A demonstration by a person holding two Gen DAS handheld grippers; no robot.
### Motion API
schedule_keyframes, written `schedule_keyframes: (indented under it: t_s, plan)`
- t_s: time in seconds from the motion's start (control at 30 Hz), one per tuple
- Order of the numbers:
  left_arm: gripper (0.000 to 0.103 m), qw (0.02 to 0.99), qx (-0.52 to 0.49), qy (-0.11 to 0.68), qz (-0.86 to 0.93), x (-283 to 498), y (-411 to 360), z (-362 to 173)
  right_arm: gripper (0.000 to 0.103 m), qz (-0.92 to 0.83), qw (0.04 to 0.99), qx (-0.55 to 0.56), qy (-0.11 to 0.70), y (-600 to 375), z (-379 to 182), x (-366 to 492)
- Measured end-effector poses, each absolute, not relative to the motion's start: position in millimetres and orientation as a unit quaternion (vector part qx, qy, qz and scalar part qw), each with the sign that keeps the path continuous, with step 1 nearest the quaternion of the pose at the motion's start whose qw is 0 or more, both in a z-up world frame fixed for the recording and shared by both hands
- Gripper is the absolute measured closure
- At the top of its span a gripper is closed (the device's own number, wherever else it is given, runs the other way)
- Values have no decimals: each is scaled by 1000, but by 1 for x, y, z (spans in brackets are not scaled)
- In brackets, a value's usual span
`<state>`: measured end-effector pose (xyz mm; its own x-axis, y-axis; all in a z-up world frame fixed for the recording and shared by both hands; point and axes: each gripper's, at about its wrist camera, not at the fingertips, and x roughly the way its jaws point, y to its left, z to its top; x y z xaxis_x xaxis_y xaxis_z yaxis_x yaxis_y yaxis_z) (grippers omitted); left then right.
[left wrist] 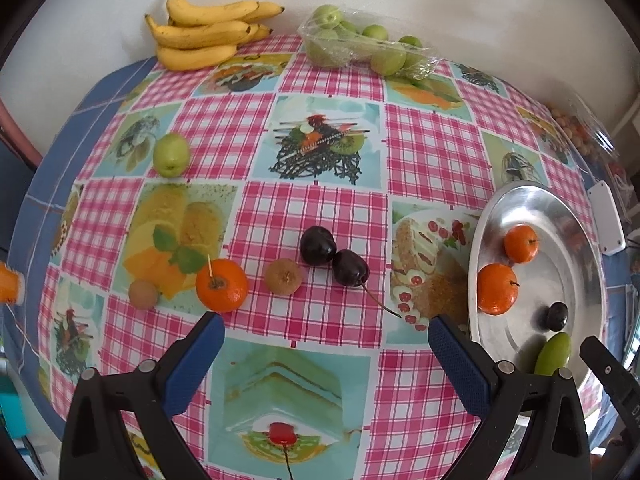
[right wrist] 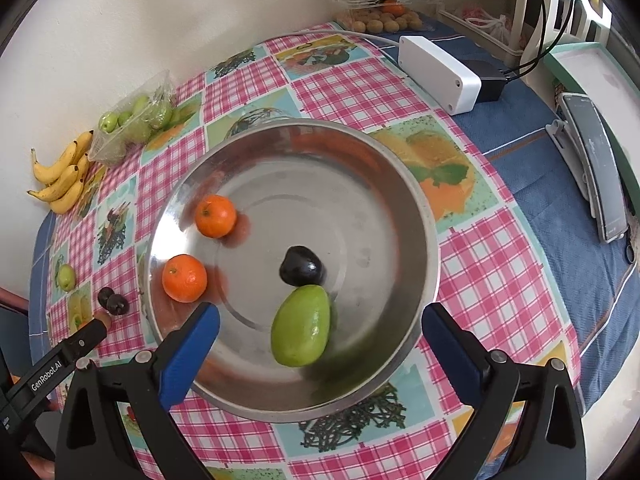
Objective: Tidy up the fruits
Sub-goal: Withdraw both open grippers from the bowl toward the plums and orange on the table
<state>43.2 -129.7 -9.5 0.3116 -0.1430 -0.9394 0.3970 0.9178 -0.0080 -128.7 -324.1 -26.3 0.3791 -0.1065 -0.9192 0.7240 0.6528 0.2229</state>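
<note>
A steel bowl (right wrist: 400, 184) holds two tangerines (right wrist: 215, 216), a dark cherry (right wrist: 301, 266) and a green fruit (right wrist: 302, 325). My right gripper (right wrist: 320, 320) is open and empty just above the green fruit. In the left wrist view the bowl (left wrist: 592, 280) is at the right. My left gripper (left wrist: 326, 330) is open and empty above the tablecloth. Ahead of it lie a tangerine (left wrist: 222, 286), a brown kiwi-like fruit (left wrist: 283, 277), two dark cherries (left wrist: 334, 257), a small tan fruit (left wrist: 143, 294) and a green fruit (left wrist: 171, 155).
Bananas (left wrist: 204, 32) and a bag of green fruits (left wrist: 360, 42) lie at the far edge by the wall. A white box (right wrist: 440, 74), a black adapter (right wrist: 486, 78), a phone on a stand (right wrist: 600, 176) and a clear punnet (right wrist: 380, 12) are on the right.
</note>
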Motion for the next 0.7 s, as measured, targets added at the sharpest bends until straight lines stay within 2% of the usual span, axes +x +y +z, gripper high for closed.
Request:
schedule_keyframes:
  t_s: [0.27, 0.7]
  plan:
    - [0, 816, 143, 533, -174, 47, -125, 1, 2, -258, 790, 306, 465, -310, -20, -119]
    - [0, 846, 86, 505, -149, 79, -75, 12, 2, -209, 814, 285, 460, -269, -12, -80]
